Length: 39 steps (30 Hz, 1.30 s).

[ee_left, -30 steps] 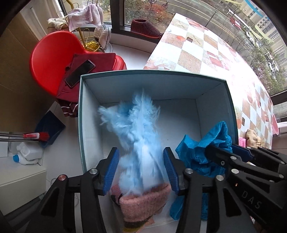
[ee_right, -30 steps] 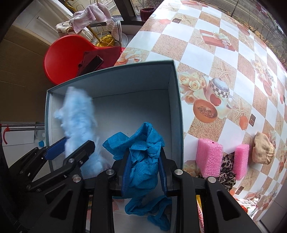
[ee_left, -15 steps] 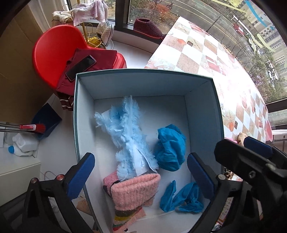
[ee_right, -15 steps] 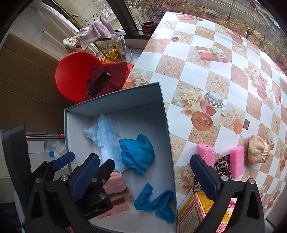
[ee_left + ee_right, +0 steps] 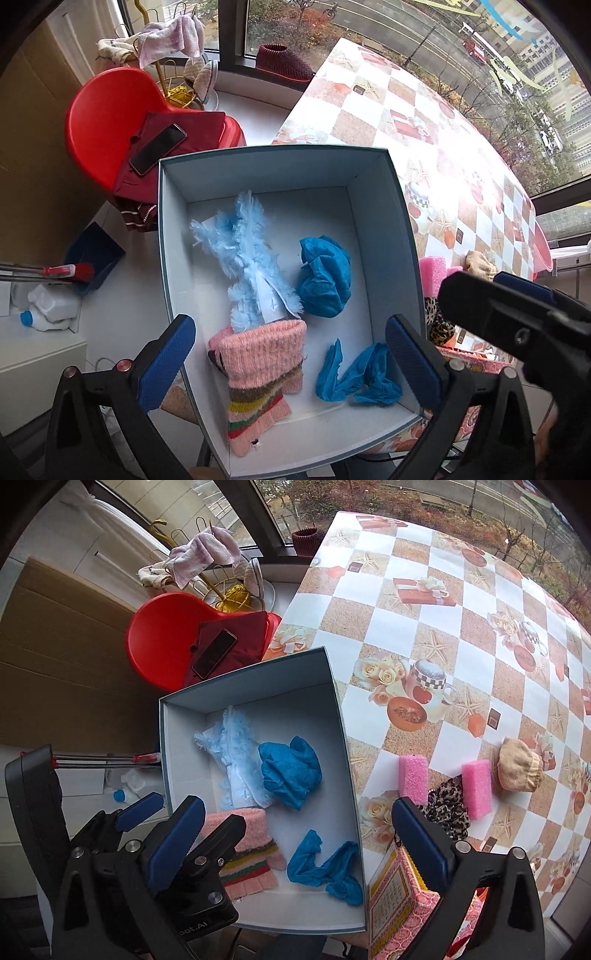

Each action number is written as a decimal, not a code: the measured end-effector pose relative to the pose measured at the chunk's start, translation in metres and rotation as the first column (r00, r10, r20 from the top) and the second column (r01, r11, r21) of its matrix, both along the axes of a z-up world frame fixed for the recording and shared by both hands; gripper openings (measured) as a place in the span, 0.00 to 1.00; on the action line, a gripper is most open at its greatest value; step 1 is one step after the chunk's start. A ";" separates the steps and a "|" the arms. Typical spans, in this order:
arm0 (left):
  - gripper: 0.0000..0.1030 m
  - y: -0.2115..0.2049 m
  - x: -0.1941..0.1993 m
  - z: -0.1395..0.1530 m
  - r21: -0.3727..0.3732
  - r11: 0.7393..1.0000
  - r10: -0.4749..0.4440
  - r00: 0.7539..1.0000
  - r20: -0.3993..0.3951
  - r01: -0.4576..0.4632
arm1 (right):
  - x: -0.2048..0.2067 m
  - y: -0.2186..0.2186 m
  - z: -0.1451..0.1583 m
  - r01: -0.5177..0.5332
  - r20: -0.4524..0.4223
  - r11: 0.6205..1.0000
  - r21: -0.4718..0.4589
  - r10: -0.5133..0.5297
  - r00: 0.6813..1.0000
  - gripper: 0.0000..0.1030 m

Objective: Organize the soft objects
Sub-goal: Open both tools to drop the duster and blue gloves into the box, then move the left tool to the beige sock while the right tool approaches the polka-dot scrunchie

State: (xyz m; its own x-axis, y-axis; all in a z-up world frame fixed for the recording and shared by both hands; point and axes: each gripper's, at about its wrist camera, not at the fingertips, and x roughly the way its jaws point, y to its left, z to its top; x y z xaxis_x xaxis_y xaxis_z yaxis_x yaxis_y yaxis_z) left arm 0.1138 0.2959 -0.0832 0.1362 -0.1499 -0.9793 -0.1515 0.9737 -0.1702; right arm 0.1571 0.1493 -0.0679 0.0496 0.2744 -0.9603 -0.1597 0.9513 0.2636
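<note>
At the centre of the left wrist view, an open teal box (image 5: 280,158) holds the soft things: a light-blue feathery duster (image 5: 251,266) lying upright in the frame, its lower end touching a pink knitted glove (image 5: 258,365) with striped cuff; a crumpled blue cloth (image 5: 325,277) just right of the duster; and a second blue crumpled piece (image 5: 358,376) at the lower right of the box floor. The left gripper (image 5: 291,358) hangs above the box, jaws spread wide, nothing between them. In the right wrist view the right gripper (image 5: 299,845) is likewise spread and empty. Right of the box, on the checked tablecloth (image 5: 424,620), lie two pink sponges (image 5: 413,779), a leopard-print scrunchie (image 5: 447,812) and a beige cloth (image 5: 519,764).
</note>
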 end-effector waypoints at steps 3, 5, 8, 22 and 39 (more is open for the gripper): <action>1.00 -0.005 -0.007 0.001 -0.012 1.000 -0.015 1.000 -0.028 0.015 | -0.008 -0.010 0.009 0.028 -0.009 0.999 0.029 -0.028 1.000 0.99; 1.00 -0.010 -0.014 0.003 -0.023 0.999 -0.027 0.999 -0.040 0.026 | -0.015 -0.019 0.016 0.045 -0.011 0.998 0.048 -0.045 0.999 0.99; 1.00 -0.020 -0.022 0.007 -0.028 0.998 -0.053 0.998 -0.045 0.051 | -0.027 -0.036 0.028 0.075 -0.009 0.994 0.078 -0.074 0.997 0.99; 1.00 -0.107 -0.023 0.028 -0.020 0.975 -0.222 0.975 -0.025 0.222 | -0.099 -0.195 0.059 0.374 0.062 0.928 0.005 -0.373 0.926 0.99; 1.00 -0.231 0.007 0.022 0.047 0.895 -0.442 0.896 -0.044 0.444 | -0.172 -0.333 -0.001 0.654 -0.077 0.754 -0.059 -0.657 0.750 0.99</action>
State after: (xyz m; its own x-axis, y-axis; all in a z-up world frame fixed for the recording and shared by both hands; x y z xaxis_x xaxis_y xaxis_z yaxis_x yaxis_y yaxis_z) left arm 0.1209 0.0648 -0.0608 0.0370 -0.1334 -0.9904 0.2936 0.9487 -0.1169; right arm -0.0152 -0.1839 -0.0684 0.1236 0.1806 -0.9758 0.5280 0.8206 0.2188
